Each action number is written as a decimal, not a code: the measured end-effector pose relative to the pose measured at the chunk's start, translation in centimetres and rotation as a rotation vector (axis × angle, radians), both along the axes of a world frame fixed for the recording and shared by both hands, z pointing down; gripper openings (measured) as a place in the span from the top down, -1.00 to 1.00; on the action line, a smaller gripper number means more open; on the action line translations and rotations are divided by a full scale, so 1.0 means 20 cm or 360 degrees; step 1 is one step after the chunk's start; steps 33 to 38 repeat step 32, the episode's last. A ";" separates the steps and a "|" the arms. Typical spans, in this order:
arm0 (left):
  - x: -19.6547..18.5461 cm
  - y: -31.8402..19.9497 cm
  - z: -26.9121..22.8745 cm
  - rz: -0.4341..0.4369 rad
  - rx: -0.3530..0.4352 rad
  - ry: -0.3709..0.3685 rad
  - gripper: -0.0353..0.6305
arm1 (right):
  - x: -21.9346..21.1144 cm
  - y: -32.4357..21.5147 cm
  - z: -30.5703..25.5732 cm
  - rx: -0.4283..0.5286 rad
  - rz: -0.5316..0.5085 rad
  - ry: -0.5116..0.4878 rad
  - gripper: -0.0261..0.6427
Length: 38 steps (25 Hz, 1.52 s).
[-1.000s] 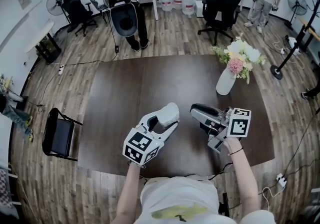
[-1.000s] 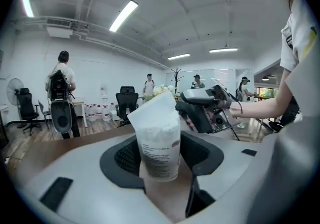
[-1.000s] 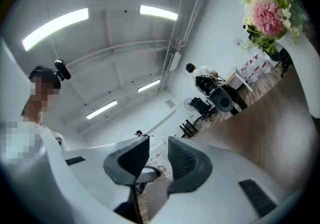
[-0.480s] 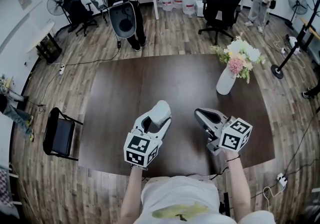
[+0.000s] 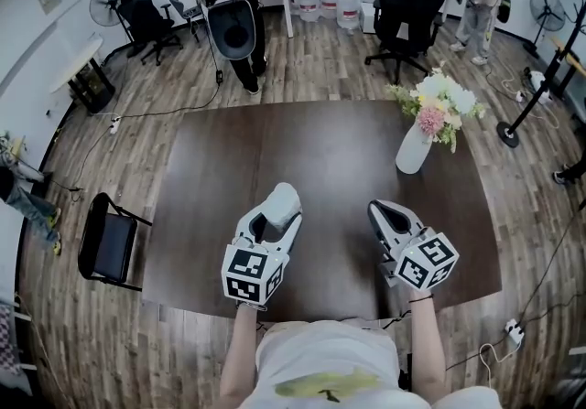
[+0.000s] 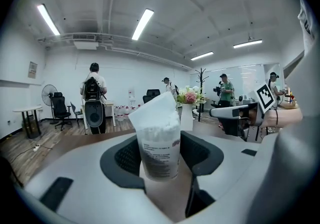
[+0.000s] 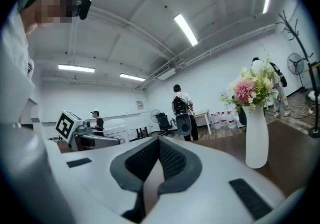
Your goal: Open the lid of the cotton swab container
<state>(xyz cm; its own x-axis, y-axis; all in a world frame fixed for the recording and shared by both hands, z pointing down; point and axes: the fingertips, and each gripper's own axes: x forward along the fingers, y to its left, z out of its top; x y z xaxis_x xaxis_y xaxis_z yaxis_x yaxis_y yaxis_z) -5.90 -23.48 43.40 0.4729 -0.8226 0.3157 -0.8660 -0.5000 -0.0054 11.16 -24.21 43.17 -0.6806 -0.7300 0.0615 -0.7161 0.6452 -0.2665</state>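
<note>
1. Head view: since a second ago my right gripper [image 5: 381, 211] has swung off the cotton swab container [image 5: 283, 199] and drawn back toward the near edge of the table [image 5: 220, 169]. It now sits well apart from the container. My left gripper [image 5: 275, 218] has drifted slightly left, carrying the container upright over the table; I can't tell whether it touches the top.
2. Same view, my worry: the right gripper must cross back to reach the lid, and a sideways knock on the way could shove the container askew in its clamp.
3. Left gripper view: the jaws are clamped on the container's lower body. It is clear-walled and packed with white cotton swabs [image 6: 159, 129]. The white lid [image 6: 155, 106] sits tilted on top; whether it is seated or already loose I can't tell.
4. Same view, risk: I judge the hold low, so a hard pull at the lid could lever the container out of the pads and spill the swabs.
5. Right gripper view: the jaws have just been closing and now meet with nothing between them. Closed like this they cannot pinch the lid, only push it.
6. Same view: the white vase [image 7: 256, 138] holding flowers [image 7: 250, 90] stands near on the right. A wide swing could tip it.
</note>
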 end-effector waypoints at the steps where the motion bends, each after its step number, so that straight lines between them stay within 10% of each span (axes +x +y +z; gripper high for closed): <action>1: -0.01 0.00 0.00 -0.0016 0.0004 0.0000 0.18 | 0.01 0.00 0.00 0.0008 0.0017 0.0005 0.86; 38: -0.09 -0.06 0.00 -0.0161 0.0039 -0.0026 0.19 | 0.22 -0.05 0.03 0.0057 0.0321 0.0035 0.86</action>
